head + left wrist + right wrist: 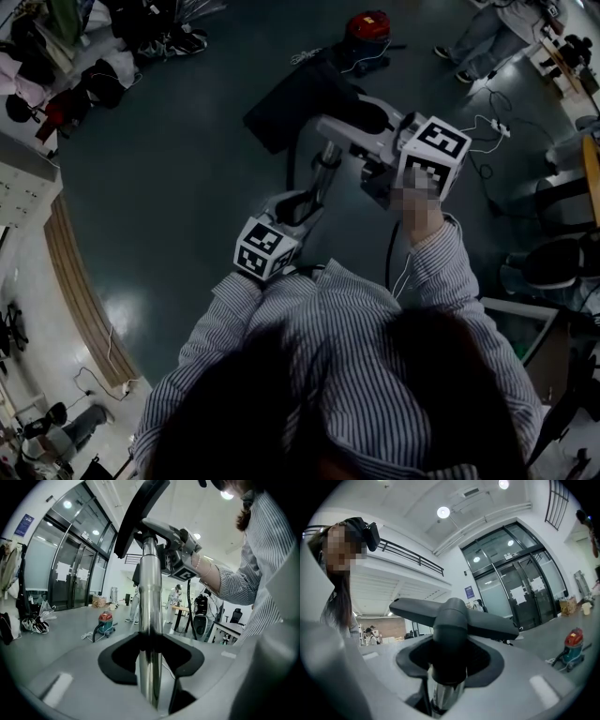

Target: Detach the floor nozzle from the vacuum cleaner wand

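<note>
In the head view I hold a chrome wand (324, 169) up off the floor, with the black floor nozzle (305, 98) at its far end. My left gripper (296, 212) is shut on the wand. In the left gripper view the chrome wand (150, 634) runs up between the dark pads (119, 660) of that gripper (151, 667). My right gripper (361, 136) is shut on the nozzle's neck further up. In the right gripper view the dark grey neck (450, 634) sits between the jaws of this gripper (447, 665), with the nozzle head (412, 610) lying across above it.
A red canister vacuum (367, 28) stands on the dark floor ahead, with a power strip and cables (494, 127) to its right. People (478, 37) stand at the far right near desks and chairs (553, 262). Clothes and shoes (173, 37) lie at the far left.
</note>
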Tool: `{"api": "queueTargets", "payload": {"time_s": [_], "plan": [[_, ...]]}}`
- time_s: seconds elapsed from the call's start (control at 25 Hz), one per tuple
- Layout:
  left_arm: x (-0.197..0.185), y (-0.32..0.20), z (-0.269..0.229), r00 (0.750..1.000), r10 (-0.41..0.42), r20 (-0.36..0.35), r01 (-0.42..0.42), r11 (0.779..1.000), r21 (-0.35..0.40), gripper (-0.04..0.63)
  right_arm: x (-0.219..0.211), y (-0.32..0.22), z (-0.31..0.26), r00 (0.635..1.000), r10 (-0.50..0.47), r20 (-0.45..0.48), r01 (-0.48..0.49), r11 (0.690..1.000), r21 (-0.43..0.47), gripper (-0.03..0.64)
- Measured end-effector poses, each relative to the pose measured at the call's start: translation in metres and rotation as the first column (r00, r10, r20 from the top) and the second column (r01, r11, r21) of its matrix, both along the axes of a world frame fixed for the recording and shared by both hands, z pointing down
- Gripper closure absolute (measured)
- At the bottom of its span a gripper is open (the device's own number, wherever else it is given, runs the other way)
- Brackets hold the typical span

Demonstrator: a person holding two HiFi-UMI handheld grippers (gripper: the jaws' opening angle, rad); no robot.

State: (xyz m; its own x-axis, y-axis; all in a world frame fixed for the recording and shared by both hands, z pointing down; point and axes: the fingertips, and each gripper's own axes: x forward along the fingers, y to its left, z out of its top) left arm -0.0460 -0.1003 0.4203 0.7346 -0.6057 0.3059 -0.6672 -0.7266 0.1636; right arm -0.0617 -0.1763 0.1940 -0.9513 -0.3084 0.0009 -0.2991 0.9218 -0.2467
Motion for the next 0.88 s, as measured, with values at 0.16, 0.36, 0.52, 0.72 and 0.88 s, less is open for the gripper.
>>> {"api": "queueTargets", "payload": {"time_s": [0.16,0.36,0.52,0.72,0.88], "plan": [[0.001,0.000,-0.006,1.000,-0.001,-0.016,0.002,1.000,0.020,0.436,0.002,0.000,-0.004,0.999,0.007,-0.042,-0.005,0.999,0.039,0.449],[-0.001,-0.002,-0.010,1.000,-0.002,-0.010,0.003,0.999,0.037,0.436,-0.001,0.002,-0.007,0.996,-0.017,-0.085,0.022,0.998,0.059,0.449],[0.003,0.003,-0.007,1.000,0.007,-0.004,-0.007,1.000,0.030,0.436,0.000,0.005,-0.014,0.998,-0.028,0.064,0.033,0.996,-0.084,0.451],[0.001,0.007,0.008,1.000,0.003,-0.013,-0.003,1.000,0.004,0.436,0.005,0.004,-0.030,0.987,-0.034,0.159,0.048,0.995,-0.087,0.451],[-0.003,0.005,0.010,1.000,-0.029,-0.007,0.029,1.000,0.001,0.436,0.017,-0.001,-0.022,0.994,0.051,0.096,-0.049,0.999,-0.023,0.451]]}}
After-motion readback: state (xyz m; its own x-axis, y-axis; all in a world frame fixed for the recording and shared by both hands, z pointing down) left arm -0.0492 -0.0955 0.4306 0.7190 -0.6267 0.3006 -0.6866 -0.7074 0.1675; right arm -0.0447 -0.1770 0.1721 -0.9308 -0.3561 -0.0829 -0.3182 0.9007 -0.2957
